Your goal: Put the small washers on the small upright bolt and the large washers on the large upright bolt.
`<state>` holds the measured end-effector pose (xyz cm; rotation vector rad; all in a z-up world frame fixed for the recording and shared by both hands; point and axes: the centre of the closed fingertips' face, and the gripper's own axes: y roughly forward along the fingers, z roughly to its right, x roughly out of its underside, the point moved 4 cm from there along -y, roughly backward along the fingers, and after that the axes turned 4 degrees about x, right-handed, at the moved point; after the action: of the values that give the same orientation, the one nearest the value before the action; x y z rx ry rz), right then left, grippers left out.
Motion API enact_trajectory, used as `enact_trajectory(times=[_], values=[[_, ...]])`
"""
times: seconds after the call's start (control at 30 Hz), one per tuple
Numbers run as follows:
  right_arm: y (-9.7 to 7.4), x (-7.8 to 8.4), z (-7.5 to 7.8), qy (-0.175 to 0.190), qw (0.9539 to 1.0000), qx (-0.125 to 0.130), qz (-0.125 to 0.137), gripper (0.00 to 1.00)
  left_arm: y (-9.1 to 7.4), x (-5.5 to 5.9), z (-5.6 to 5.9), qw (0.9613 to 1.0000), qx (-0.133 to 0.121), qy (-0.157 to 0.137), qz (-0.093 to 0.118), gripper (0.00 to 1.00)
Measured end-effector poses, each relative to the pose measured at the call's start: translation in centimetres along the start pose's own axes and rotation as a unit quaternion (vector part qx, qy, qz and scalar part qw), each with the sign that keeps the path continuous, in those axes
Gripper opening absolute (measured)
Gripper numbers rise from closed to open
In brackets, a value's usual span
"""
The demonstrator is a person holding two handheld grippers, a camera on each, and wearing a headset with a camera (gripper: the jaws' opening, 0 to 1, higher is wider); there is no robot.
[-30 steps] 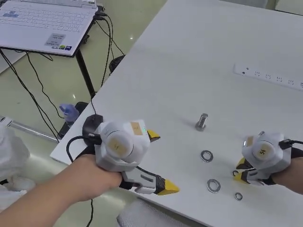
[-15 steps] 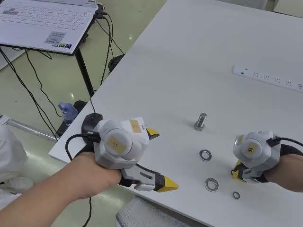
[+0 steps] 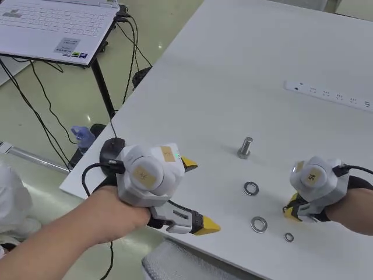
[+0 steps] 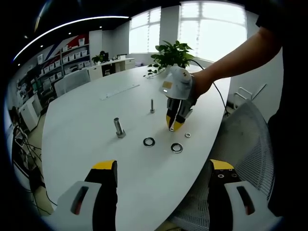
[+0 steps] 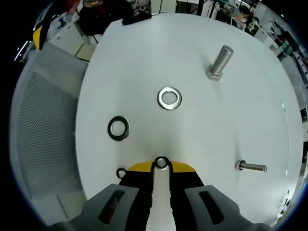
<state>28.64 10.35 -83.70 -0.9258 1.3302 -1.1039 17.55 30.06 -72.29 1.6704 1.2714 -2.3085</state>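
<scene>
The large upright bolt [image 3: 246, 147] [image 5: 219, 62] [image 4: 118, 128] stands mid-table. Beyond it in the left gripper view rises the thin small bolt [image 4: 152, 106] [image 5: 252, 167]. Two large washers [image 3: 251, 188] [image 3: 259, 223] [image 5: 169, 97] [image 5: 119, 128] lie flat near the front edge, and a small washer [image 3: 289, 237] [image 5: 121, 172] rests beside them. My right gripper [image 3: 291, 210] [image 5: 162, 166] [image 4: 172, 126] is shut on another small washer [image 5: 162, 162], held just above the table. My left gripper [image 3: 200, 195] [image 4: 162, 166] hovers open at the table's front edge, with nothing between its jaws.
A white power strip [image 3: 329, 95] lies at the back right of the white table [image 3: 221, 81]. A laptop [image 3: 52, 23] sits on a stand to the left, with cables hanging to the floor. A mesh chair [image 3: 169, 265] stands below the front edge.
My right gripper has closed on a small washer that lay by its tips and raised it slightly. The left gripper has stayed about where it was.
</scene>
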Motion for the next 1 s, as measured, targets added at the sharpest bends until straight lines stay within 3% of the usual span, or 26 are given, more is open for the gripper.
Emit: enact_trajectory(times=[0.23, 0.63, 1.0], values=[[-1.2, 1.3, 0.6, 0.013, 0.9999, 0.003, -0.002, 0.13, 0.3, -0.1, -0.2, 1.0000, -0.002, -0.003, 0.003, 0.78], [-4.7, 3.8, 3.6, 0.047, 0.9987, 0.021, -0.005, 0.13, 0.7, -0.1, -0.7, 1.0000, -0.002, -0.005, -0.001, 0.83], [-6.9, 3.5, 7.2, 0.060, 0.9974, 0.040, 0.005, 0.13, 1.0, 0.4, -0.9, 0.9999, -0.001, -0.009, -0.010, 0.86]])
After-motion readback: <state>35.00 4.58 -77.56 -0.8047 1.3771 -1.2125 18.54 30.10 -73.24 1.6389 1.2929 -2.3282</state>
